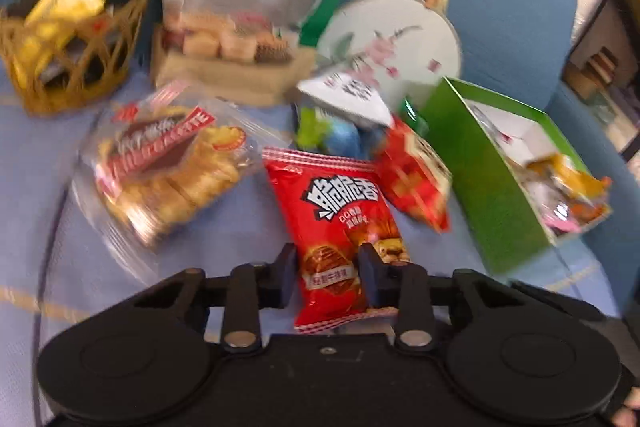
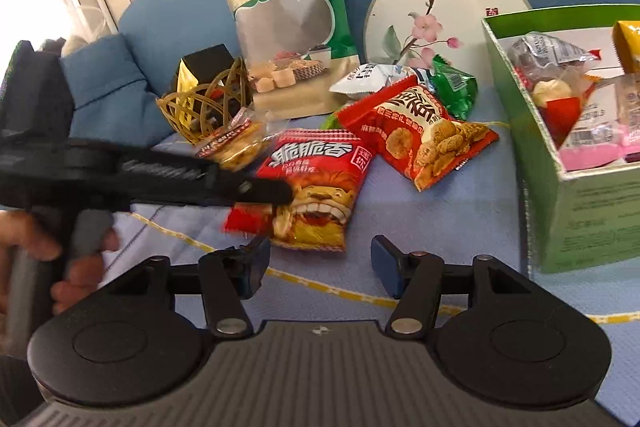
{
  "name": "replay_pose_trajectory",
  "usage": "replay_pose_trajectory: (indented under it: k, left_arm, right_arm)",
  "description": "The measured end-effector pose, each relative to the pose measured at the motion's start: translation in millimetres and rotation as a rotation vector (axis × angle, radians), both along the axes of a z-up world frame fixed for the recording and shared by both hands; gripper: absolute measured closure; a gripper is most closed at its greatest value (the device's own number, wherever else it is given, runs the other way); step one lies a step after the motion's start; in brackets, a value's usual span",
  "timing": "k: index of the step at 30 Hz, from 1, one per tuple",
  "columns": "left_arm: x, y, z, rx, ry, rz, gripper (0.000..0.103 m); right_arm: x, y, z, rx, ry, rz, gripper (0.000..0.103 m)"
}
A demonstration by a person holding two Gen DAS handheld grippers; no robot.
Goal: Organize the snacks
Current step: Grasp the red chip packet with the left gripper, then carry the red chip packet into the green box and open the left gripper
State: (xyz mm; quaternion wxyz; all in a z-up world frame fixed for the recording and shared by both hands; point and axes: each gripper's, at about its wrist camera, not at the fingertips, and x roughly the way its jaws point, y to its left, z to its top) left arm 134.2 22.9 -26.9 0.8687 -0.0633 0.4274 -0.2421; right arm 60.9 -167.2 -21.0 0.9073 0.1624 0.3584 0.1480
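The left gripper is seen partly closed around the lower end of a red snack packet, one finger on either side; whether the pads press on it cannot be told. Ahead and to its right a green box holding snacks is seen; ahead to its left lies a clear biscuit bag. The right gripper is held wide open and empty, with the same red packet just beyond its fingertips.
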Motion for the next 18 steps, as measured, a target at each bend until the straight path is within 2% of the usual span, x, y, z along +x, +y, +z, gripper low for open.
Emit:
replay_pose_trajectory:
  k: [3,4,5,6,8,13,14,16,17,18]
  left_arm:
    - [-21.3,4.7,2.4,-0.002,0.003,-0.039,0.05]
    - [-25.6,5.6,4.6,0.005,-0.007,-0.036,0.046]
    - [-28.3,7.2,7.2,0.013,-0.022,-0.019,0.03]
    - [-30.5,9.1,10.0,0.01,-0.037,-0.002,0.008]
    - [-27.1,10.6,13.2,-0.01,-0.044,0.023,0.003]
    - [-12.8,0.2,3.6,-0.019,0.02,0.013,0.004]
    - [-11.1,-0.5,0.2,-0.009,0.03,0.017,0.01]
    - [-8.9,-2.0,-4.1,-0.018,0.035,0.028,0.016]
    - [-9.3,-2.1,-3.7,-0.031,0.048,0.022,0.037]
    - [-10.1,-4.0,-1.0,-0.024,0.056,0.037,0.037]
  right_arm:
    - [-5.1,1.1,0.1,0.02,0.004,0.015,0.008]
    - [-4.8,2.3,0.3,0.017,0.003,0.019,0.008]
    - [-4.2,3.6,0.3,0.014,0.0,0.027,0.008]
    - [-3.5,4.4,-0.1,0.016,0.0,0.03,0.008]
    - [-1.8,5.0,-0.8,0.022,0.002,0.027,0.008]
    - [2.1,7.4,-0.2,0.002,0.002,0.041,0.011]
    - [4.2,8.5,-0.9,-0.009,0.002,0.052,0.011]
    - [8.4,9.2,-2.2,-0.016,0.006,0.069,0.014]
    - [9.3,8.5,-2.0,-0.005,0.009,0.082,0.026]
    - [8.8,7.5,-0.9,0.004,0.011,0.082,0.03]
